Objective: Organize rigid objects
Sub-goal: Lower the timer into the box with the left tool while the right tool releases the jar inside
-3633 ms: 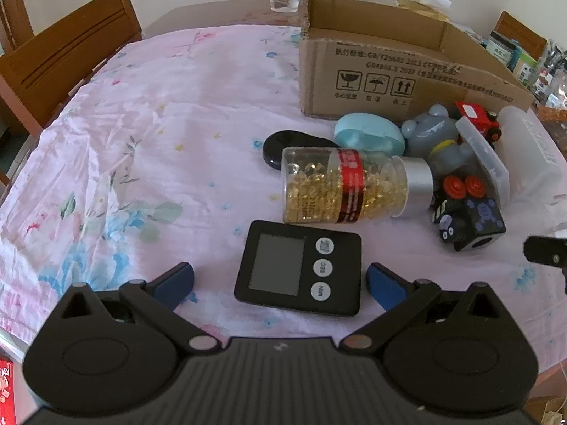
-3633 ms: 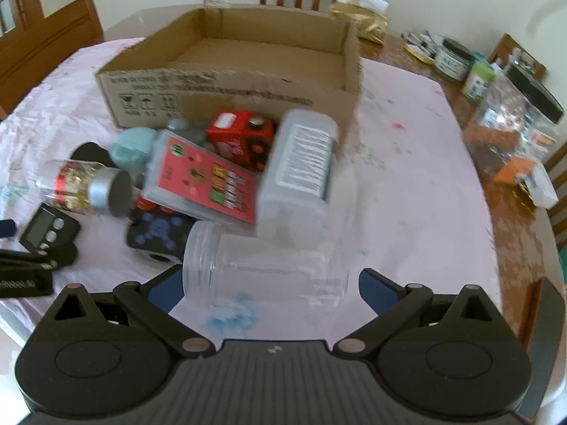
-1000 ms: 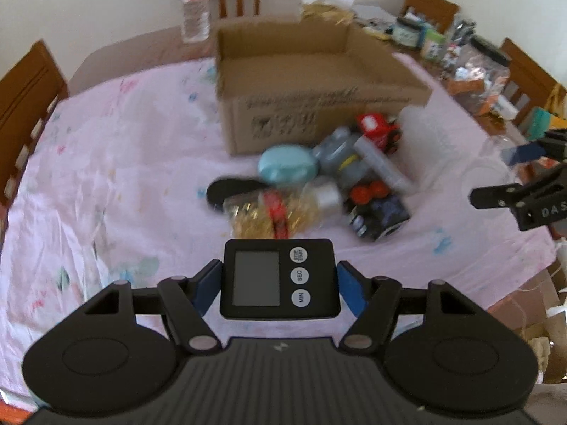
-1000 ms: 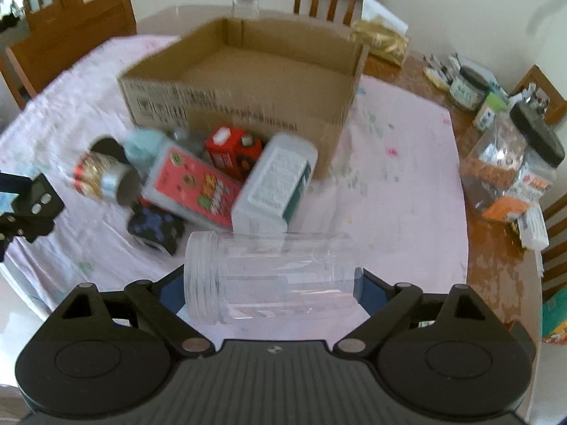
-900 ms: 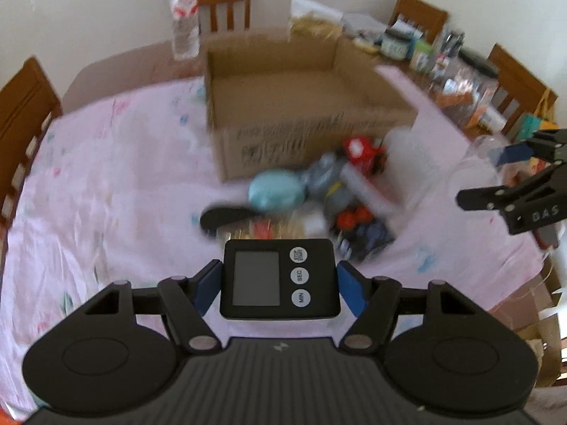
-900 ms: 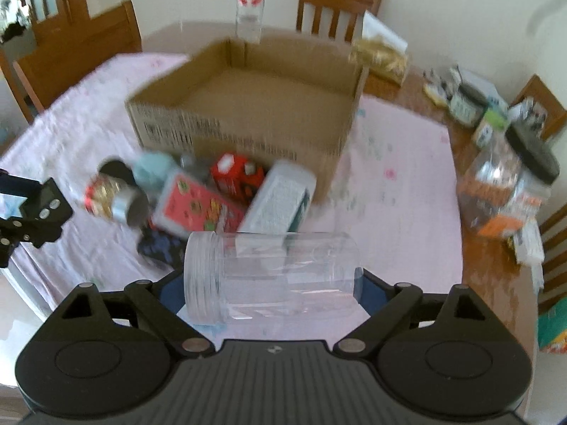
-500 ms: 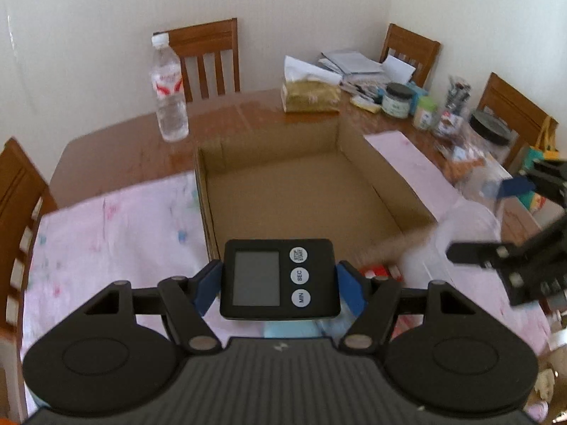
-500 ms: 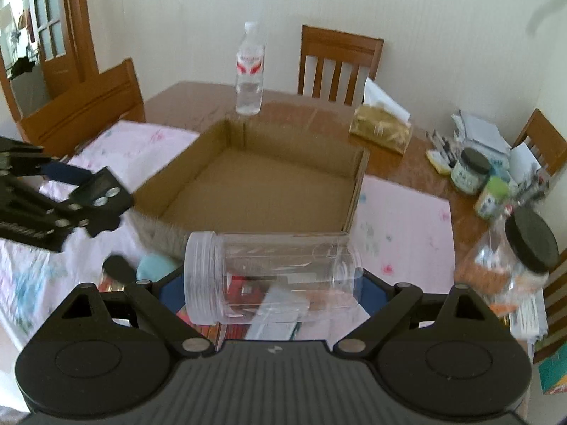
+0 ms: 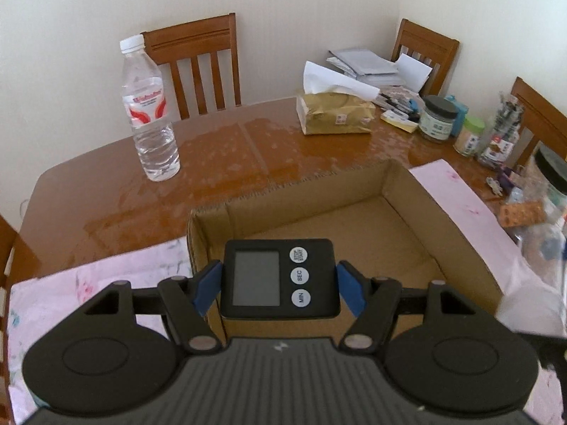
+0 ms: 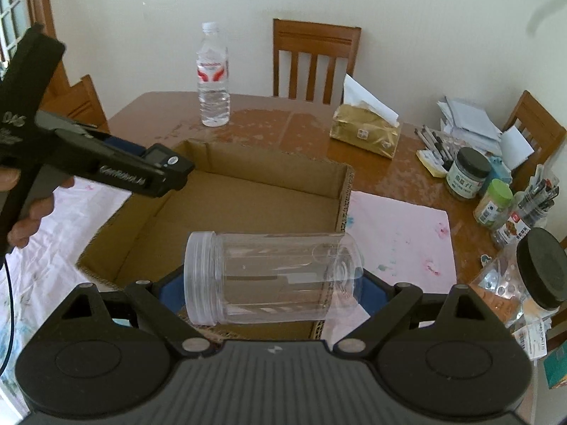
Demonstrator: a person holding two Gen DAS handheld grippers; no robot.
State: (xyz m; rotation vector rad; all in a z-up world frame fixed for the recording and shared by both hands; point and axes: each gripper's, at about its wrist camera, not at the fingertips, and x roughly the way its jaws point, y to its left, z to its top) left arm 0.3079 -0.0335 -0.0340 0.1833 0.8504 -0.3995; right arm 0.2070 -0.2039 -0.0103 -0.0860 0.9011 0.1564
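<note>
My left gripper (image 9: 278,288) is shut on a black digital timer (image 9: 278,278), its blue pads against the timer's two sides, and holds it over the near left part of the open cardboard box (image 9: 418,191). In the right wrist view the same left gripper (image 10: 166,163) reaches in from the left with the timer (image 10: 161,156) above the box's left wall. My right gripper (image 10: 273,283) is shut on a clear plastic jar (image 10: 269,276) lying sideways, mouth to the left, above the near edge of the empty box (image 10: 248,191).
A water bottle (image 9: 150,113) stands on the bare wooden table (image 9: 226,148) behind the box, a tissue pack (image 9: 336,113) further right. Jars, pens and papers (image 10: 496,180) crowd the right side. The pink cloth (image 10: 400,237) flanks the box. Wooden chairs ring the table.
Both grippers have risen and moved forward from the pile of objects to above the box, each carrying its object. The pile has dropped out of view below.
</note>
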